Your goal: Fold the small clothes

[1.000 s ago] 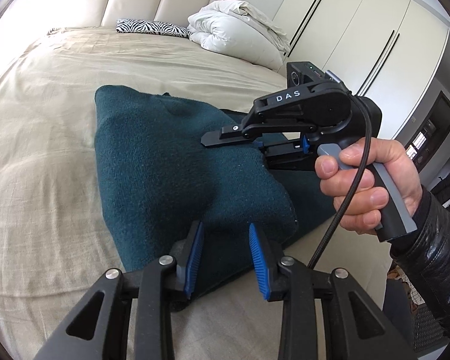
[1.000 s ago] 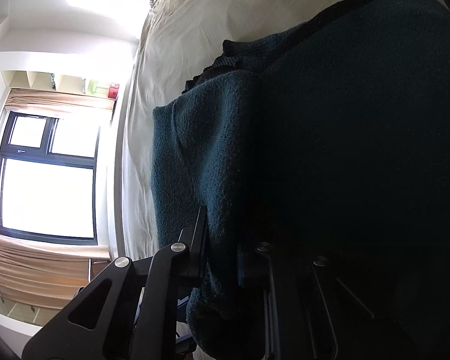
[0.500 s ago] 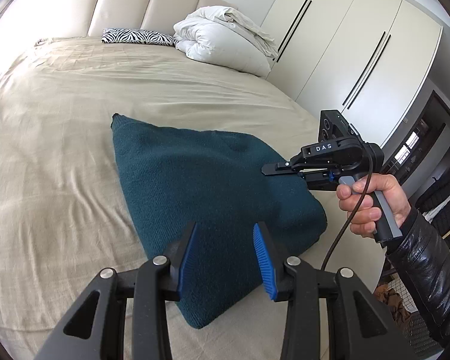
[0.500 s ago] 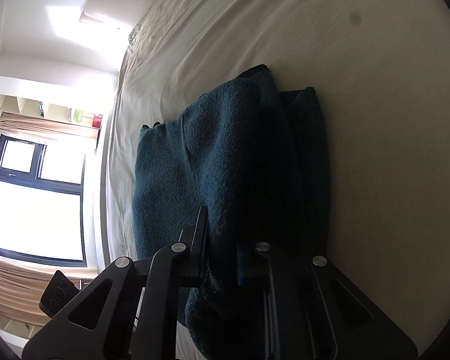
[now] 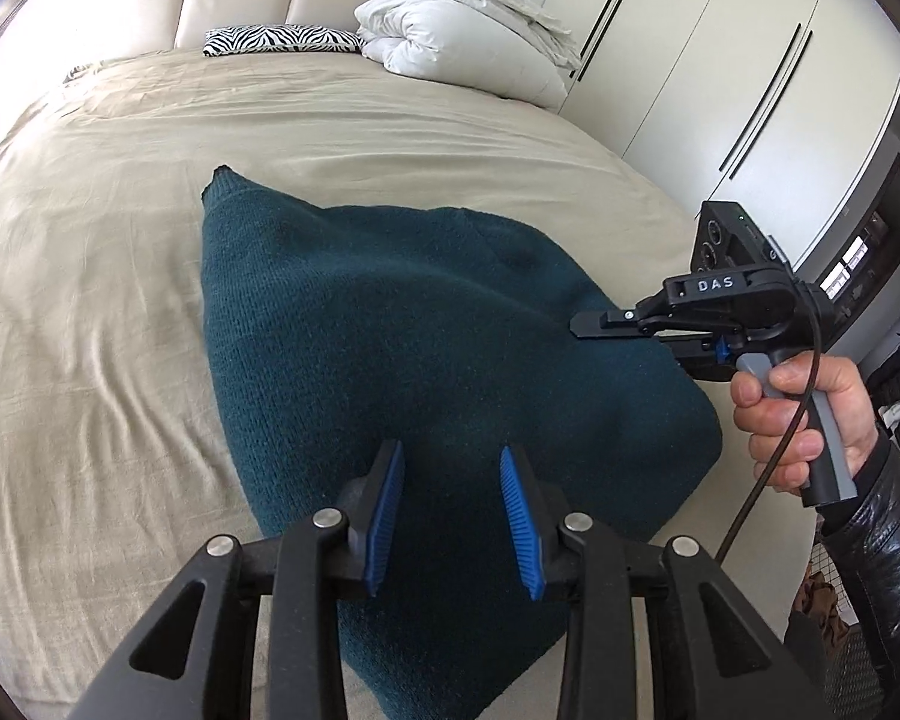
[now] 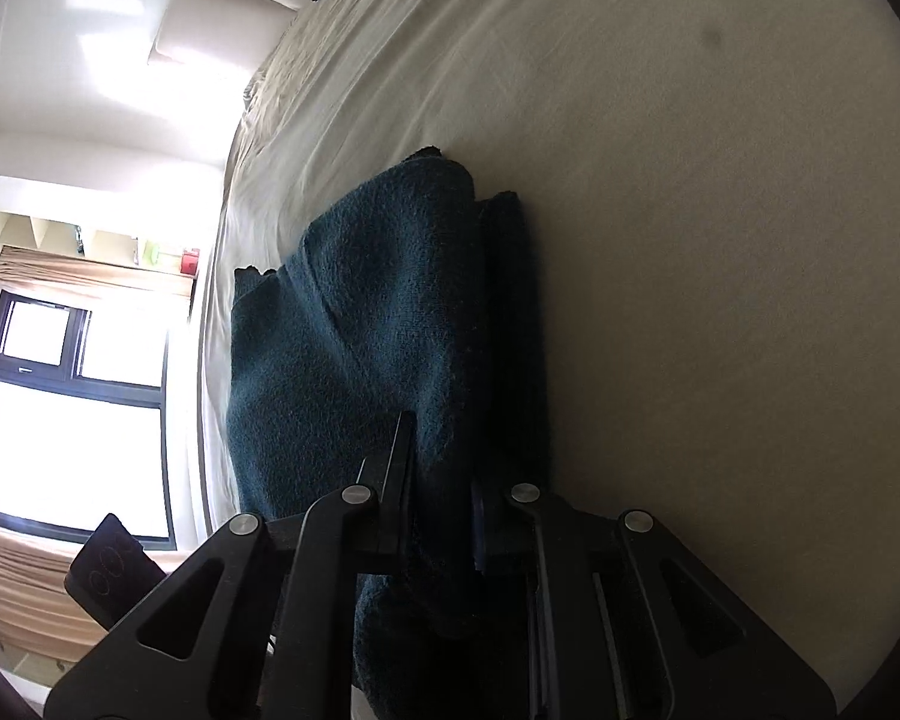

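Note:
A dark teal knitted garment (image 5: 402, 360) lies folded on the beige bed (image 5: 90, 300). My left gripper (image 5: 453, 516) is open and empty, hovering above the garment's near edge. My right gripper (image 5: 624, 330) is at the garment's right edge, held sideways. In the right wrist view the right gripper (image 6: 441, 480) is shut on a thick fold of the teal garment (image 6: 366, 324), with cloth bunched between the jaws.
A folded white duvet (image 5: 462, 24) and a zebra-print pillow (image 5: 276, 39) lie at the head of the bed. White wardrobe doors (image 5: 720, 72) stand to the right. A window (image 6: 66, 432) shows in the right wrist view.
My left gripper has drawn back and up from the garment. My right gripper has moved to the right, still gripping the fold, and more of the bed now shows around the garment.

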A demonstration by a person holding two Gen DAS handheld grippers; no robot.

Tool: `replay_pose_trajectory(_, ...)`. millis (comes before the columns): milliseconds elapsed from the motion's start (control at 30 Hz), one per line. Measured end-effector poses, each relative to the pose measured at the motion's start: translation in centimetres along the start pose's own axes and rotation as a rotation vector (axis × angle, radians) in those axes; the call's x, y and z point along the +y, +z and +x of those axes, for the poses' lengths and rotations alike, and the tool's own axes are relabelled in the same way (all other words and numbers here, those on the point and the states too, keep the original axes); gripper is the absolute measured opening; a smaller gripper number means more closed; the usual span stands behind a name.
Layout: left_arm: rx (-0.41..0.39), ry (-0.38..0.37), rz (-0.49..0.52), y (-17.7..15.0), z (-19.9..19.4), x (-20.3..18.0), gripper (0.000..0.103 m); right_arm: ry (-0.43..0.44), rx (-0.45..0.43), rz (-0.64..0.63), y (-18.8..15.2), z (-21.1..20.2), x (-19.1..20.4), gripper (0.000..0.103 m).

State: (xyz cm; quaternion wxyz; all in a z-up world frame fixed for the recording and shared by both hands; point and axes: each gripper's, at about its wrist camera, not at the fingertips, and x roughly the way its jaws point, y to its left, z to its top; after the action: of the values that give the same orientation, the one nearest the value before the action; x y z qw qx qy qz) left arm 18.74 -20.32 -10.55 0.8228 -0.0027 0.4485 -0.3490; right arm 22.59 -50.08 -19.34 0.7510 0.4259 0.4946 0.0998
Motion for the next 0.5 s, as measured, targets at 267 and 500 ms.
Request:
replay_pose_trajectory(267,-0.007,0.008,0.009,-0.7,0.1,-0.2,0.041,0.048,-0.031,0.033,-5.4,-4.2,0.4,0.048)
replay_pose_trajectory(500,0.011,0.026,0.032,-0.4,0.3,-0.6,0.043,0.018,-0.030,0.051,-9.6,-3.7,0.2,0.015)
